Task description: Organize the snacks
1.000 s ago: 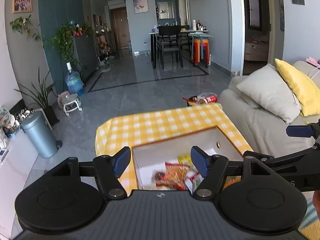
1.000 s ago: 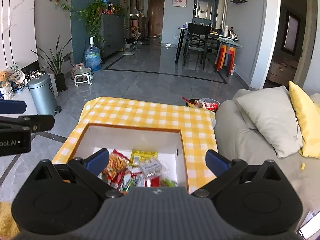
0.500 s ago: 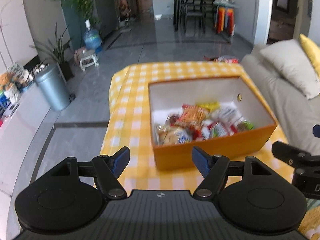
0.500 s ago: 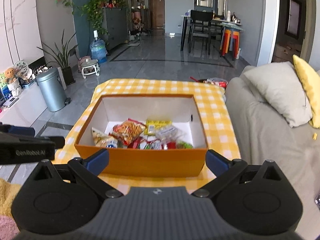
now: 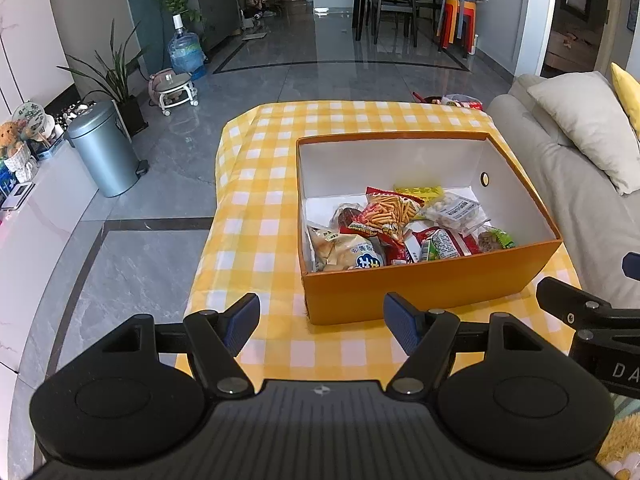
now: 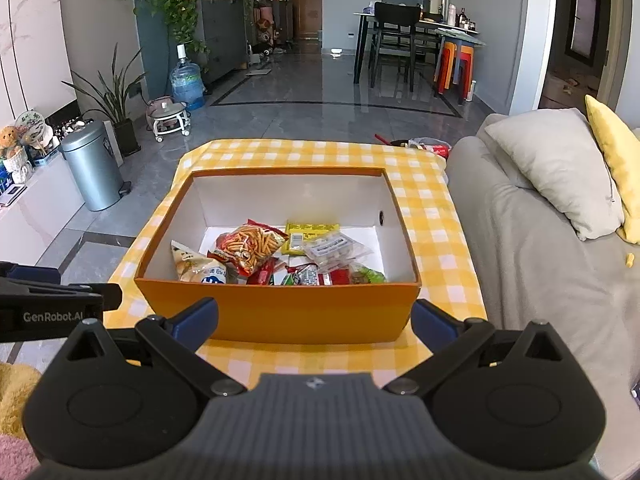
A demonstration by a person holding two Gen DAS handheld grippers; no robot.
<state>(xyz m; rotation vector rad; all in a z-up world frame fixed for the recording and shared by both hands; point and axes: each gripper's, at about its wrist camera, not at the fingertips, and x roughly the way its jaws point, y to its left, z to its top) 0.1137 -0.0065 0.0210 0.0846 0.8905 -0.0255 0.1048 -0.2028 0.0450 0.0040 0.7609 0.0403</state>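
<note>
Left wrist view shows the snack packets [image 5: 404, 226] heaped in the near half of the orange box [image 5: 432, 284], ahead of the left gripper [image 5: 322, 322] and slightly to its right; a red bag of sticks [image 5: 390, 212] lies on top, a pale bag [image 5: 344, 250] against the near wall. Gathered in one container, the snacks look already collected, so I judge the task close to done or between steps. The box sits on the yellow checked tablecloth [image 5: 260, 200], its near wall just beyond the tips. The left gripper's jaws stand spread apart with nothing between them. In the right wrist view the right gripper [image 6: 314, 320] is likewise released and empty, its fingers framing the box's near wall [image 6: 280, 312], the left tool beside it on the left. A grey sofa [image 6: 540, 264] runs to the right of the table, a bin [image 6: 92, 164] off left. Compared with a second ago, both tools have pulled back and tipped downward: the box, then half hidden under the fingers, now shows whole, outer wall included.
</note>
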